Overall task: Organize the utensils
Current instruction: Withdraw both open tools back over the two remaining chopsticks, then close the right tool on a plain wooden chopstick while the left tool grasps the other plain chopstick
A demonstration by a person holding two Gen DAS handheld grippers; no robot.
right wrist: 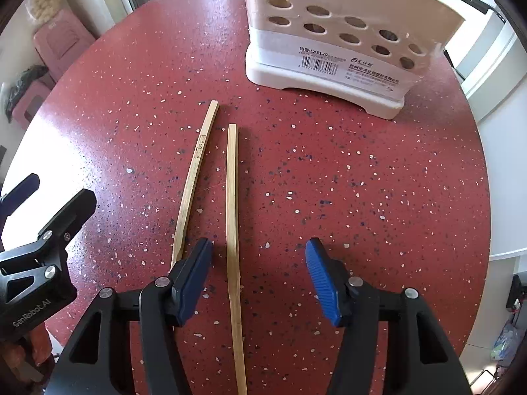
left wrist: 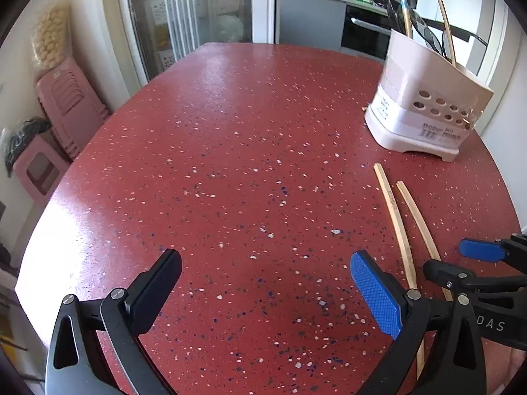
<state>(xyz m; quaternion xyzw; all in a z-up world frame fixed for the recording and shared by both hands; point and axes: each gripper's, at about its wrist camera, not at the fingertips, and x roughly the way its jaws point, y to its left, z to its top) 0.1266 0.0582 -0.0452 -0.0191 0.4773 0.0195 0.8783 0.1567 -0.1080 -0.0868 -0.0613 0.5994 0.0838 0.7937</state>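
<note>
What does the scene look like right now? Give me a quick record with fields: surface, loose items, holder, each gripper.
surface: red speckled table
loose items: two wooden chopsticks, left chopstick and right chopstick, lying side by side, not touching
holder: white utensil holder standing beyond the chopsticks, with utensils already in it
right gripper: open, low over the table, fingers either side of the right chopstick, not pressing it
left gripper: open, nothing between its fingers, beside the chopsticks

A red speckled table (left wrist: 230, 138) stands beside stacked pink plastic stools (left wrist: 69, 98) (by the wall).
</note>
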